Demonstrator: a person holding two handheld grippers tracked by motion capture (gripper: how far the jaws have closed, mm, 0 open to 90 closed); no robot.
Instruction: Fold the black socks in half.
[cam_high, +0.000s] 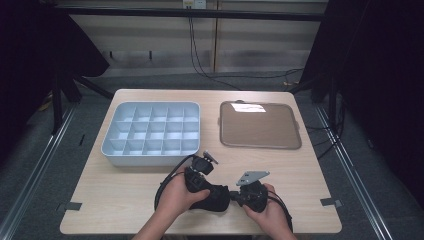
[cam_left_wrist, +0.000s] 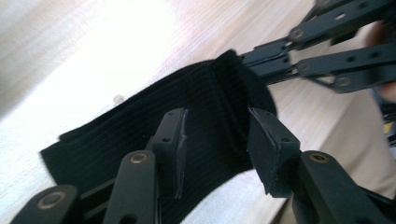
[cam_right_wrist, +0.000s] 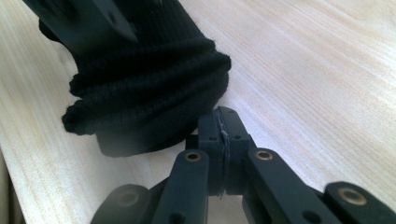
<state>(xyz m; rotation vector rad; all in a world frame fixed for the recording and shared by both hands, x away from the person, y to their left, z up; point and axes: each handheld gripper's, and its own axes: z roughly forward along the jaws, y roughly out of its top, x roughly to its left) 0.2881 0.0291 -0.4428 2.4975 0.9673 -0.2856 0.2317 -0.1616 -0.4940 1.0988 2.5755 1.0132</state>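
Item: one black ribbed sock (cam_high: 215, 196), lying near the table's (cam_high: 100, 200) front edge, between our hands, below the divided bin (cam_high: 151, 133) and brown tray (cam_high: 260, 125).

Left gripper (cam_left_wrist: 217, 140): jaws apart, straddling the cloth.

Right gripper (cam_right_wrist: 220, 135): jaws pressed together, seemingly pinching the folded cuff's rim.

Handling, as we judge: light, soft, limp, not fragile; we grip a doubled fold or cuff.

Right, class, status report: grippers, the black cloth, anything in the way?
Left gripper open, jaws astride the black ribbed cloth. Right gripper shut beside the cloth's rolled edge. Compartment tray and brown tray sit clear.
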